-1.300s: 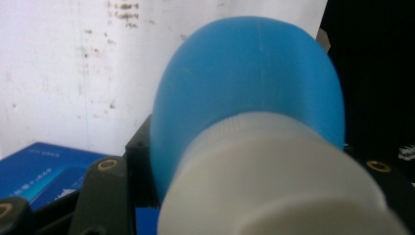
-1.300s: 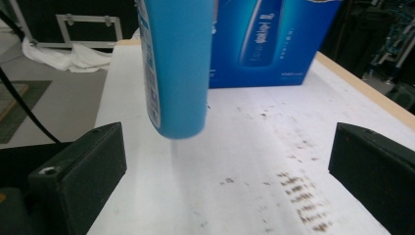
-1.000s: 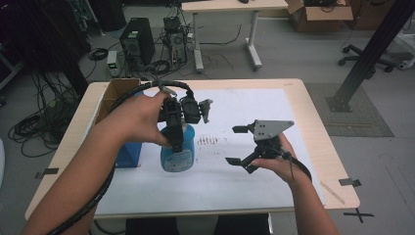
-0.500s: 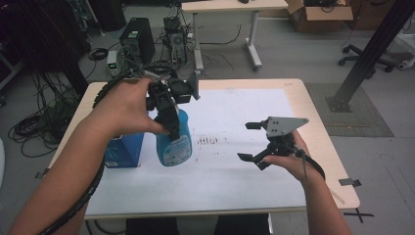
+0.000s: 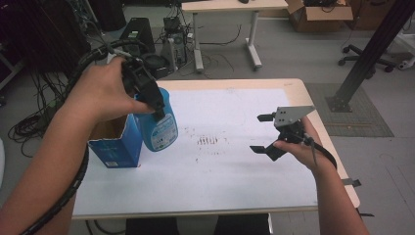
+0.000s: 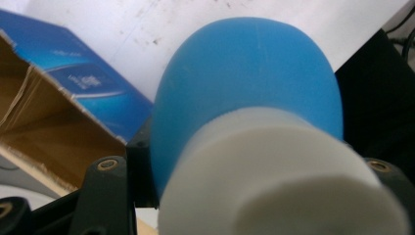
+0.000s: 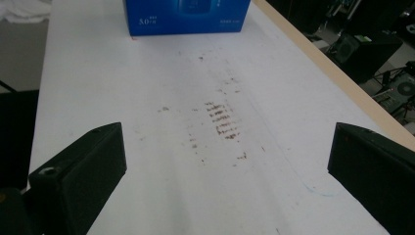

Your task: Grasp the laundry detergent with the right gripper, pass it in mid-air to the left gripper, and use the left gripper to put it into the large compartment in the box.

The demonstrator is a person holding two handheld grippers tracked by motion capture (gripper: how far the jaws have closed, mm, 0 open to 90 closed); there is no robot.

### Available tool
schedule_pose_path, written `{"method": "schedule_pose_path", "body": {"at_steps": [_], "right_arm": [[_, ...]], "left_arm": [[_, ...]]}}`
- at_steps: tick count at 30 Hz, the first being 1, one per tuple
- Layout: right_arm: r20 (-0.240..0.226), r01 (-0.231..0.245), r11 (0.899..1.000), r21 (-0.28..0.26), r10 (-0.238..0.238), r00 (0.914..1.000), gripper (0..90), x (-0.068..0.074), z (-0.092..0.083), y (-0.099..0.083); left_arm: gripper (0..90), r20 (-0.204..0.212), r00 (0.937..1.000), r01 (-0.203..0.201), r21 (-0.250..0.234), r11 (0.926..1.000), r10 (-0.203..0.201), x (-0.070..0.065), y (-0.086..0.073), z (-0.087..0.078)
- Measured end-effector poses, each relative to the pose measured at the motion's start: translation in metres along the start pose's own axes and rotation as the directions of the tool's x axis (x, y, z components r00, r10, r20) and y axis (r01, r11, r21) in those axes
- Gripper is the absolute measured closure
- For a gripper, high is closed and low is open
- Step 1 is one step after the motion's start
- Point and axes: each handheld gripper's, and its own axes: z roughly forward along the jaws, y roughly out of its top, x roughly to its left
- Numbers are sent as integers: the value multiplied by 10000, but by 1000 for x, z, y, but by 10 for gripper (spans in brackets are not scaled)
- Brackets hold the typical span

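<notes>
1. Closed around the neck of a blue bottle [image 5: 157, 122], just under its white cap [image 6: 274, 171], are the jaws of the left gripper [image 5: 147, 93]; one jaw is seen on either side of the neck in the left gripper view.
2. Wide apart and empty are the jaws of the right gripper [image 5: 271, 133], which is held well to the right of the bottle, above the white table cover [image 5: 235, 171].
3. The bottle is seen upright, just to the right of an open blue box [image 5: 115, 147], touching it or nearly so; whether its base rests on the cover or is lifted cannot be told.
4. Brown smears [image 7: 222, 122] are seen on the cover between the bottle and the right gripper.
5. The bottle is judged to be smooth plastic, fairly stiff, possibly slippery on its rounded body and heavier if filled.
6. The neck below the cap is judged the surest place to grip, since the cap's shoulder keeps it from slipping through.
</notes>
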Motion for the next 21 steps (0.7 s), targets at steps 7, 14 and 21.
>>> {"method": "schedule_pose_path", "body": {"at_steps": [7,14,21], "right_arm": [[-73,447,9931,1080,-442,9990,14,-9,0,13],[-225,773,9669,2431,-741,9970,18,-13,-5,18],[-381,869,9480,3063,-790,9961,18,-17,-9,21]], "left_arm": [[387,-7,9948,1020,-134,9947,-1020,15,-6,-10],[386,87,9740,2265,-315,9735,-2263,32,-14,-24],[385,105,9544,2987,-454,9533,-2985,43,-17,-32]]}}
